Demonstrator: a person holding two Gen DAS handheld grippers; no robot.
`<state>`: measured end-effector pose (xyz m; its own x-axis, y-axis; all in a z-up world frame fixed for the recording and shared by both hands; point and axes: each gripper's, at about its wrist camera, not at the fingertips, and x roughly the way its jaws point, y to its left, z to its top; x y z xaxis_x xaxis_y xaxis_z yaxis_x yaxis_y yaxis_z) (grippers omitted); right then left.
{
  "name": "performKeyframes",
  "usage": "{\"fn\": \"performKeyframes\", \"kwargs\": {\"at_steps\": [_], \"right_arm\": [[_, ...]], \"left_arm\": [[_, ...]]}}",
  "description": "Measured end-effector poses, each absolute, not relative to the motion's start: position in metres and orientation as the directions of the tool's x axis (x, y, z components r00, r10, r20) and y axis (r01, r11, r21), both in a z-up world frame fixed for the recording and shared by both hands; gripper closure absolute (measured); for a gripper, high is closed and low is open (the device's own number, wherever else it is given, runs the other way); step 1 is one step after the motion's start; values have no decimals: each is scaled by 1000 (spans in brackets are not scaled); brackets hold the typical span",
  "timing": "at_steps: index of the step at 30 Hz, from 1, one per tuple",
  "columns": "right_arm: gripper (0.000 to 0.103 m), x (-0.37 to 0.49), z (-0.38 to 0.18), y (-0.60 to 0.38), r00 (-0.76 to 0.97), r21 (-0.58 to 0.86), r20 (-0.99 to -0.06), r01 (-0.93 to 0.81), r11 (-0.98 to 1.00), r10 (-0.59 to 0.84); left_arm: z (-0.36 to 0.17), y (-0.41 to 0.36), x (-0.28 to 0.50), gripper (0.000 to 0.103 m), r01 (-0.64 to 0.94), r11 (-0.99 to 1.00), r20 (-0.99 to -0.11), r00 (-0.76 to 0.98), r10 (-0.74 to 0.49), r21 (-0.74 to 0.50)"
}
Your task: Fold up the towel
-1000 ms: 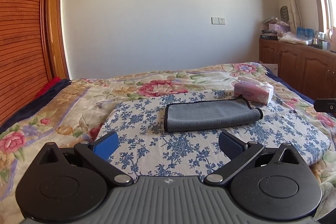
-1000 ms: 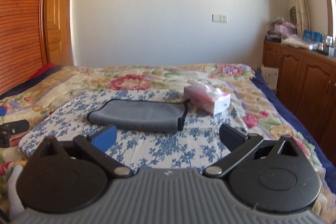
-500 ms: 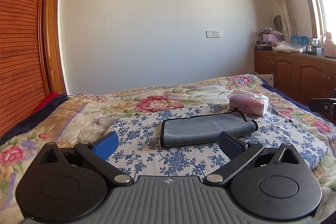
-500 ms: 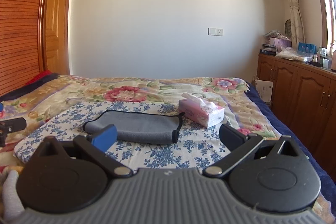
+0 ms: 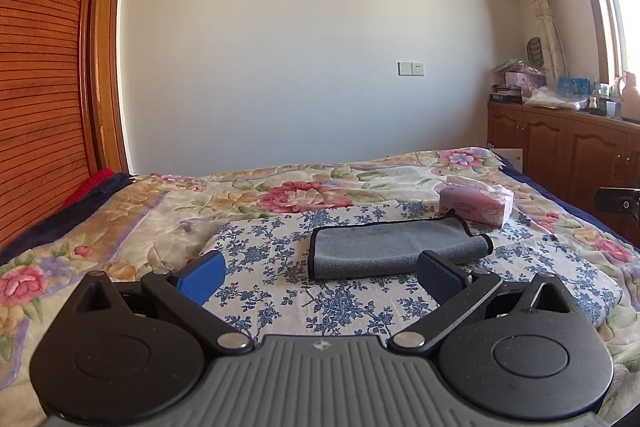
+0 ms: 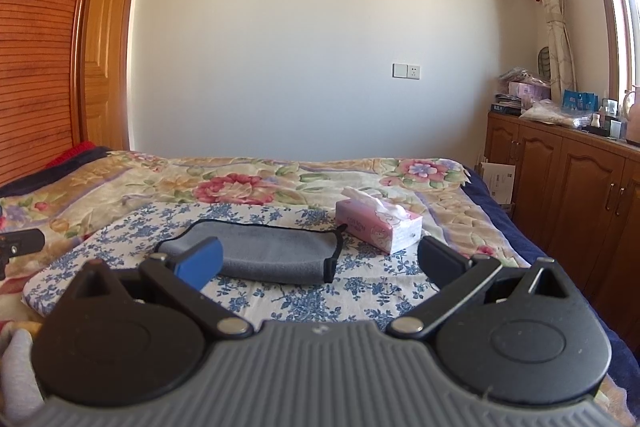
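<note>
Left gripper [image 5: 322, 277]: jaws spread wide, nothing between them; held above the bed, clear of the cloth below. Right gripper [image 6: 320, 261]: likewise spread wide and empty; its blue left pad [image 6: 202, 263] overlaps the towel in the view only, no contact evident.

Directly beneath and ahead of both grippers lies a white cloth with blue flower print [image 5: 360, 303], spread over a floral quilt [image 5: 132, 219]; the cloth has slight creases. On it, just ahead of the fingertips, rests the grey towel [image 5: 390, 247], black-edged, already folded into a long flat band, its hanging loop at the end to the right; from the right gripper it lies ahead and left [image 6: 276, 253].

Beyond the towel's right end, just beside it, stands a pink tissue box [image 5: 476, 205] with a tissue protruding; printing on its side is present but not legible.

Farther off: a plain white wall with a switch and socket plate [image 5: 411, 69]; a slatted wooden wardrobe [image 5: 40, 67] to the left; wooden cabinets [image 6: 560, 183] to the right, their top crowded with boxes and bottles, a curtain [image 6: 556, 7] above.

Open cloth lies on the near side and left of the towel; the bed's right edge falls near the cabinets.
</note>
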<state>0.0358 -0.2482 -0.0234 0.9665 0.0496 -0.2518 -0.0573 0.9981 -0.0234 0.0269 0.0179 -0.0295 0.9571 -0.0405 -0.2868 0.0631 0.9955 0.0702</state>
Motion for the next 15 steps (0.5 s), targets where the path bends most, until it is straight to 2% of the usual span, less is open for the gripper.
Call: {"fn": "performKeyframes", "kwargs": {"at_steps": [15], "right_arm": [[0,35,-24,-248,966,-21,-253,-55,998,48]], "left_arm": [[-31,17,27,0,66,995,-288,957,-41,77]]}}
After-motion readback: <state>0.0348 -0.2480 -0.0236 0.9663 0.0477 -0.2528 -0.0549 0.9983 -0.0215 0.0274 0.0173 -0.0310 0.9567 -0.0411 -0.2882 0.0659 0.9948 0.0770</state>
